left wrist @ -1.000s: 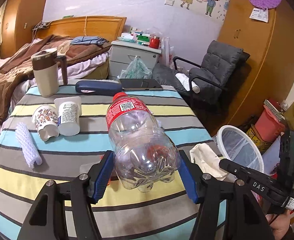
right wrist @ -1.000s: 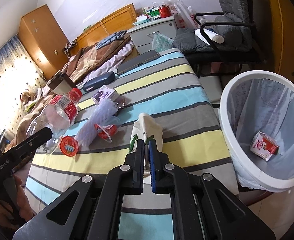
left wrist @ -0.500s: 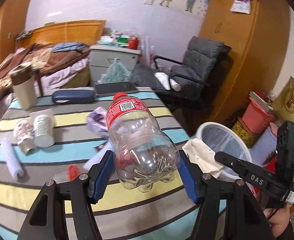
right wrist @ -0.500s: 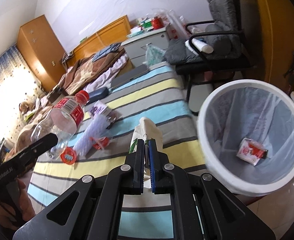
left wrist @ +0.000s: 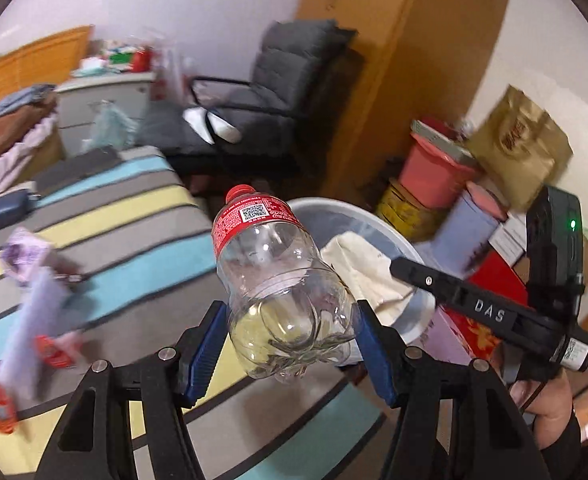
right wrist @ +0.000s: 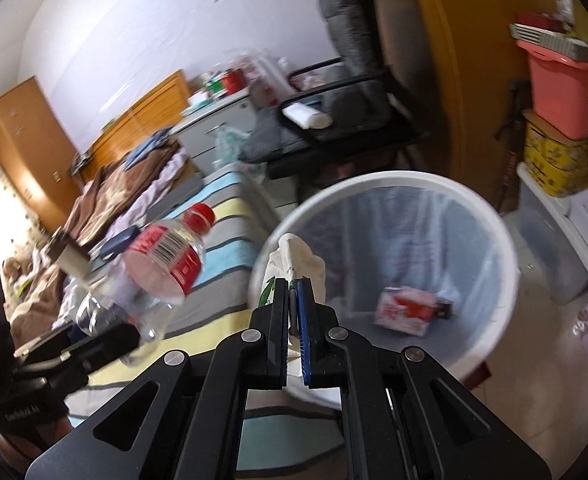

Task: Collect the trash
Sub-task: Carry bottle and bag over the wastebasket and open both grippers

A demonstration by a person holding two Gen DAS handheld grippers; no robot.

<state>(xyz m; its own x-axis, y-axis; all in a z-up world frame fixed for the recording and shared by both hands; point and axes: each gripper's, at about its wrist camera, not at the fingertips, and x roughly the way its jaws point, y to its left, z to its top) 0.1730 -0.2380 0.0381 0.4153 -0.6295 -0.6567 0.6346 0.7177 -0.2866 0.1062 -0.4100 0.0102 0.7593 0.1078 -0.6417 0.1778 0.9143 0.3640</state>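
One bottle, cap pointing away.

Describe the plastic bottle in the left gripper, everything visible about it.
The plastic bottle is clear and looks empty, with a red cap, a red label bearing a QR code, and a lobed base. The left gripper holds it by the lower body, blue pads pressed against both sides, base toward the camera and cap pointing away and up. It hangs in the air over the striped table's edge, in front of the white trash bin.
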